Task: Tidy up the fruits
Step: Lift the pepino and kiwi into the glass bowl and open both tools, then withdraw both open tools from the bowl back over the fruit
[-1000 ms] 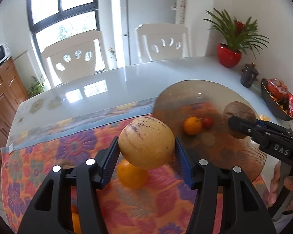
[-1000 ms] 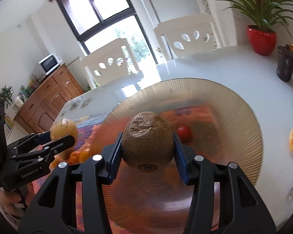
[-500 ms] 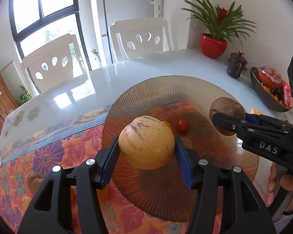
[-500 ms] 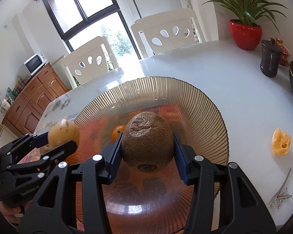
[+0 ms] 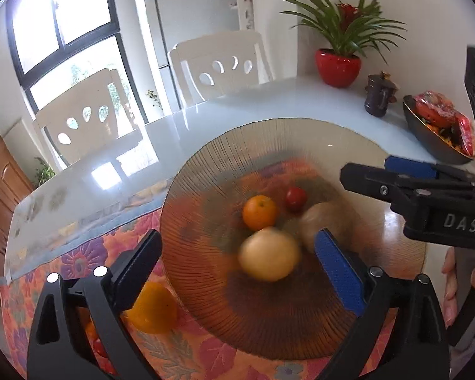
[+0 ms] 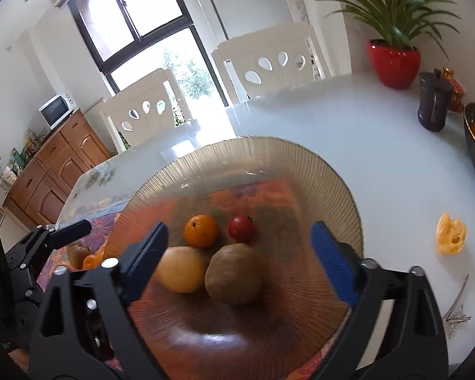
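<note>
You let go w/ both at once. A sec before, your left hand-held gripper [image 5: 237,266] squeezed the yellow melon [image 5: 268,254] and your right hand-held gripper [image 6: 239,253] squeezed the brown kiwi [image 6: 233,273]. Now both were spread wide and held nothing.

Both fruits were down in the glass plate [image 6: 304,161], side by side, prob. touching. The melon looked blurry in the left view, so I think it was rolling a bit. Just behind them sat the small orange [image 6: 201,230] and the red tomato [image 6: 241,228], a little apart.

So four fruits were in the plate. But another orange [image 5: 150,307] lay on the flowery cloth [image 5: 79,259] on the counter [image 6: 380,145], beside the plate, w/ more bits of fruit near it. You weren't done; those looked like the next ones to grab.
</note>
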The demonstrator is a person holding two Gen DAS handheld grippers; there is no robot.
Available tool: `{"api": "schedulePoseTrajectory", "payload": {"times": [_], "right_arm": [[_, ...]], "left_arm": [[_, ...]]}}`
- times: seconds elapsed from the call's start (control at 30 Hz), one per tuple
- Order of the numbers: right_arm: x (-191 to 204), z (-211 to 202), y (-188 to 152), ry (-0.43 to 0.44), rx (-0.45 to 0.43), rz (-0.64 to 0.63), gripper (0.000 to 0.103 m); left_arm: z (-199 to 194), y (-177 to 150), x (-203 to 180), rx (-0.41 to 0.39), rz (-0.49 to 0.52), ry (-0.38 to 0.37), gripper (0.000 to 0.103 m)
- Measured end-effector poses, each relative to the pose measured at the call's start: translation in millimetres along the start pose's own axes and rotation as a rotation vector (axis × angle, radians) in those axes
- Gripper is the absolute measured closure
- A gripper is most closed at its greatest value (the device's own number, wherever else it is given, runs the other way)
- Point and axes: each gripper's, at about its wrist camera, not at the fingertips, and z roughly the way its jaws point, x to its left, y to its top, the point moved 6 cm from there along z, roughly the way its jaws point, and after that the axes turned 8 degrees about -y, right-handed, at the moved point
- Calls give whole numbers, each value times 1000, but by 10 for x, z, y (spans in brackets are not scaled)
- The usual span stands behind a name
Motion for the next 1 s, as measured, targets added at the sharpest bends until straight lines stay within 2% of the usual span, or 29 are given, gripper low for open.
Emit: {"api": "schedulePoseTrajectory", "payload": {"times": [0.13, 0.5, 1.0], "right_arm": [[104, -26, 9, 10, 6, -13, 3], [626, -57, -89, 34, 42, -94, 3], [1484, -48, -310, 106, 67, -203, 3]], "left_arm": [[25, -87, 30, 63, -7, -11, 6], [-283, -241, 419, 33, -60, 30, 5], [-749, -731, 1336, 16, -213, 85, 5]]}}
